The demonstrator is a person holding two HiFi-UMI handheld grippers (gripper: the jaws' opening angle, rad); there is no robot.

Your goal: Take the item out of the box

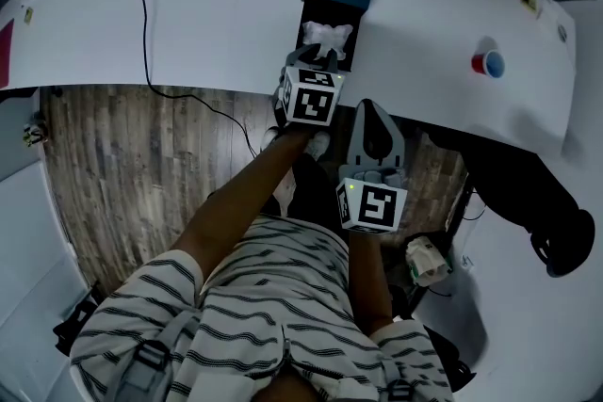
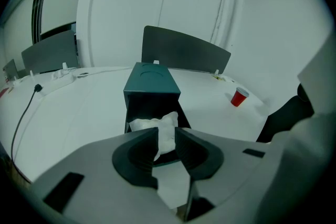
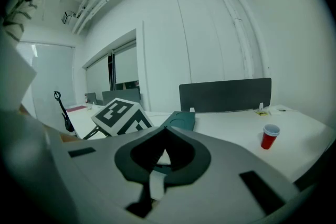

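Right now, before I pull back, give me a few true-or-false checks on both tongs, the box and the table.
The left tongs grip the white wad in the box. True.
The right tongs hold the red cup. False: they are shut on nothing, and the cup stands apart on the table.
The box's near end is closed. False: it is open, with the wad showing.
A black cable lies on the table. True.

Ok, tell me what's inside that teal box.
A white crumpled wad, paper or cloth, fills the open front of the teal box, with the jaws of the left gripper closed on it. The dark interior behind the wad is covered, so anything deeper cannot be seen.
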